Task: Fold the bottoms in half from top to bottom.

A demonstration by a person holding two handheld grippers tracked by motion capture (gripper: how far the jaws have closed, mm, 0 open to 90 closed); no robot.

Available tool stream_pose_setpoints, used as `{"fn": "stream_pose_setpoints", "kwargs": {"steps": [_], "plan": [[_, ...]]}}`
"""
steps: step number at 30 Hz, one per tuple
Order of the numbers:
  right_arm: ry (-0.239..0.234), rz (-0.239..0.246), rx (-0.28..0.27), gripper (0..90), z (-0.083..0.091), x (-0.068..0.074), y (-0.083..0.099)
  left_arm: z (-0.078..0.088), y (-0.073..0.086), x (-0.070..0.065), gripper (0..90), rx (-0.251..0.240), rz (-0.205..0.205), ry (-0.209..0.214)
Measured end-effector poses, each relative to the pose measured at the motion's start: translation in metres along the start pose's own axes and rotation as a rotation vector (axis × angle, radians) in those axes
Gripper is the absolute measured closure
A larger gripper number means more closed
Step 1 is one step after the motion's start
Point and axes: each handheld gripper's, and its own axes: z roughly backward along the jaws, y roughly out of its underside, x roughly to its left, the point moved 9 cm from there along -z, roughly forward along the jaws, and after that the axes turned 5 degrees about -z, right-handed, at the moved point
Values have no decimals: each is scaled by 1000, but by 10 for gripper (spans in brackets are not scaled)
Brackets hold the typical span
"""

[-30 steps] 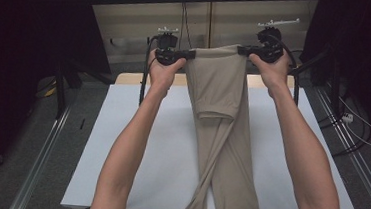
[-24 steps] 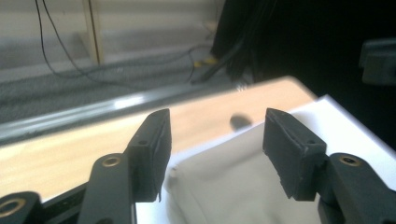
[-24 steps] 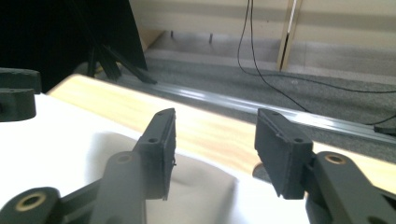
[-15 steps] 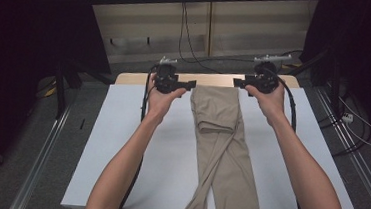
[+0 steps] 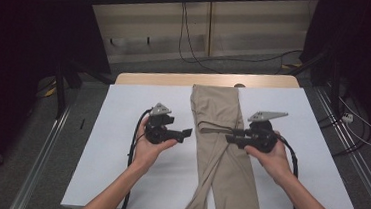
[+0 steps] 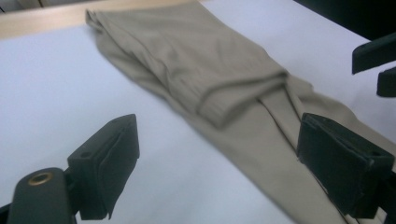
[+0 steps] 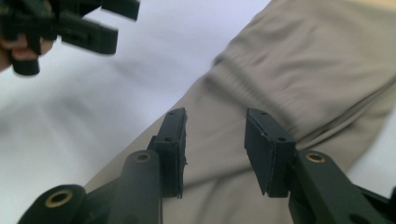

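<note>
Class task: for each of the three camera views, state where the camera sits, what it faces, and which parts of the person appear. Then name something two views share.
High view: fixed above the person's side, looking forward and down at the white table; both forearms, left tool, right tool.
Left gripper view: rides the left tool, looking along its wide-open jaws at the folded beige trousers.
Right gripper view: rides the right tool, jaws open above the trousers; the left hand shows far off.
Shared: all show the trousers.

1 beige trousers (image 5: 221,137), 2 grippers: left gripper (image 5: 187,133), right gripper (image 5: 228,138); 1 table (image 5: 121,129).
</note>
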Motion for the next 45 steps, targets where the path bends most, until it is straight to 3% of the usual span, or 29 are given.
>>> {"fn": "stream_pose_setpoints", "kwargs": {"steps": [2, 5, 7, 9, 12, 15, 18, 21, 23, 25, 28, 32, 35, 37, 38, 40, 42, 43, 45], "plan": [[-22, 7, 34, 640, -1, 14, 16, 12, 5, -11, 137, -24, -1, 19], [-67, 35, 80, 694, -2, 38, 34, 27, 13, -30, 130, -37, -38, 33], [-90, 76, 105, 702, -3, 56, 42, 33, 22, -41, 132, -34, -59, 45], [-134, 102, 144, 702, -8, 75, 53, 34, 32, -50, 134, -19, -77, 72], [-174, 160, 182, 667, -18, 100, 69, 29, 47, -55, 138, 26, -102, 75], [-156, 235, 197, 616, -32, 112, 73, 21, 55, -56, 146, 67, -82, 79], [-154, 257, 217, 598, -41, 111, 77, 19, 54, -54, 151, 64, -83, 80], [-118, 276, 215, 729, -42, 105, 83, 18, 58, -49, 151, 82, -69, 67], [-131, 246, 214, 900, -36, 102, 81, 18, 59, -49, 151, 90, -62, 63], [-146, 219, 205, 900, -29, 101, 80, 16, 60, -50, 151, 100, -74, 61], [-125, 222, 186, 900, -16, 96, 79, 13, 64, -56, 151, 135, -100, 78], [-105, 179, 133, 900, -7, 88, 70, 7, 65, -61, 158, 136, -107, 85], [-139, 164, 155, 720, -21, 92, 68, 7, 64, -57, 168, 138, -98, 76], [-162, 203, 181, 694, -30, 100, 71, 8, 64, -55, 168, 129, -81, 66], [-159, 230, 194, 638, -35, 106, 74, 9, 64, -52, 167, 130, -80, 47], [-151, 258, 220, 586, -41, 111, 79, 12, 65, -51, 163, 139, -82, 65], [-116, 288, 225, 641, -45, 111, 84, 12, 65, -51, 162, 131, -71, 63], [-88, 295, 221, 716, -44, 109, 83, 13, 65, -51, 161, 137, -75, 68], [-78, 269, 218, 868, -41, 106, 82, 13, 64, -53, 162, 133, -78, 71]]}}
